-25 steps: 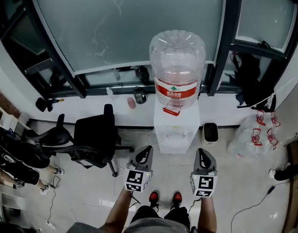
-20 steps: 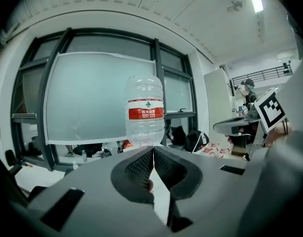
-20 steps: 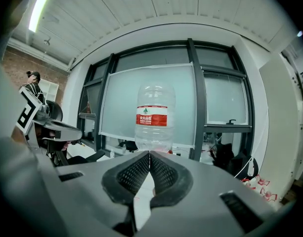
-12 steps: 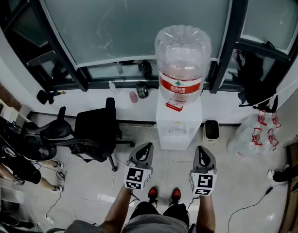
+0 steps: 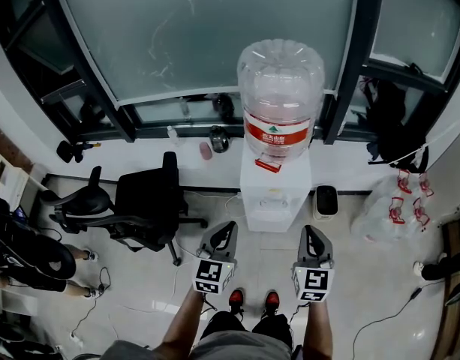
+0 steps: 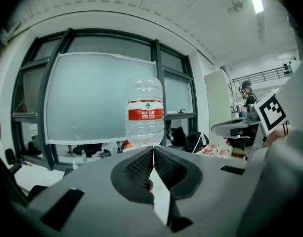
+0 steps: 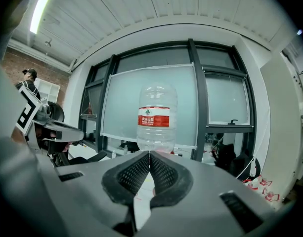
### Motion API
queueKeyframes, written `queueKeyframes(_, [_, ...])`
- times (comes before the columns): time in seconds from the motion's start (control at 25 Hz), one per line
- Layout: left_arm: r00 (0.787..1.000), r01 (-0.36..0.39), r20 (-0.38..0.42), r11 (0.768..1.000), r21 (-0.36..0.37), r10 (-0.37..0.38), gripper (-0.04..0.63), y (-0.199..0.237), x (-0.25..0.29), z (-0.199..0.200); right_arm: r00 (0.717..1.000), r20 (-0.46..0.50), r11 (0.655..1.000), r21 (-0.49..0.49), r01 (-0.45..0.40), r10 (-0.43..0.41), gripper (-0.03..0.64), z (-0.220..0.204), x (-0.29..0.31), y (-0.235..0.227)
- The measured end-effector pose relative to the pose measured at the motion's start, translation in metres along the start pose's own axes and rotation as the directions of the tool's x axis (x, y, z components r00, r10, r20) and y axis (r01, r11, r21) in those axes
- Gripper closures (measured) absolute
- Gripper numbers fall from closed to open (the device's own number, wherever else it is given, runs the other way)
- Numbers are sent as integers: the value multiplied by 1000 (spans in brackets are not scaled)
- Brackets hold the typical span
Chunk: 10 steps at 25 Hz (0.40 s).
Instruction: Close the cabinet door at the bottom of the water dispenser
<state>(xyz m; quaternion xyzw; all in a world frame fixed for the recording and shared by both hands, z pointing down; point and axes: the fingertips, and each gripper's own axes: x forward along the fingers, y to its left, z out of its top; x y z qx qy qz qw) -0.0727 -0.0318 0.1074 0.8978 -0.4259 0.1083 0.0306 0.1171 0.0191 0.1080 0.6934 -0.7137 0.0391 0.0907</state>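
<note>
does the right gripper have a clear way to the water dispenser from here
Probably yes: only bare floor lies between the right gripper and the water dispenser; the chair stands off to the left.

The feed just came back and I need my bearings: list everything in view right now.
water dispenser: one, white, at the window wall ahead of both grippers; bottom cabinet door not discernible
water bottle: one, clear with red label, on the dispenser
office chair: one, black, left of the dispenser
small container: one, black, floor right of the dispenser
plastic bags: a heap, white with red print, floor far right
black bag: one, right end of the sill
cup: one, pink, on the sill
bystander: one, dark clothes, far left
shoes: two, red and black, bottom centre
left gripper: one, grey, jaws shut, empty
right gripper: one, grey, jaws shut, empty
</note>
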Motion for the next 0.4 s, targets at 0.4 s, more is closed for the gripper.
queueKeyframes(0.4, [1000,1,3,1000,-2,-1,571,-1,0,2,1000,-2,1000,-12,-2,2,597,1,0,0])
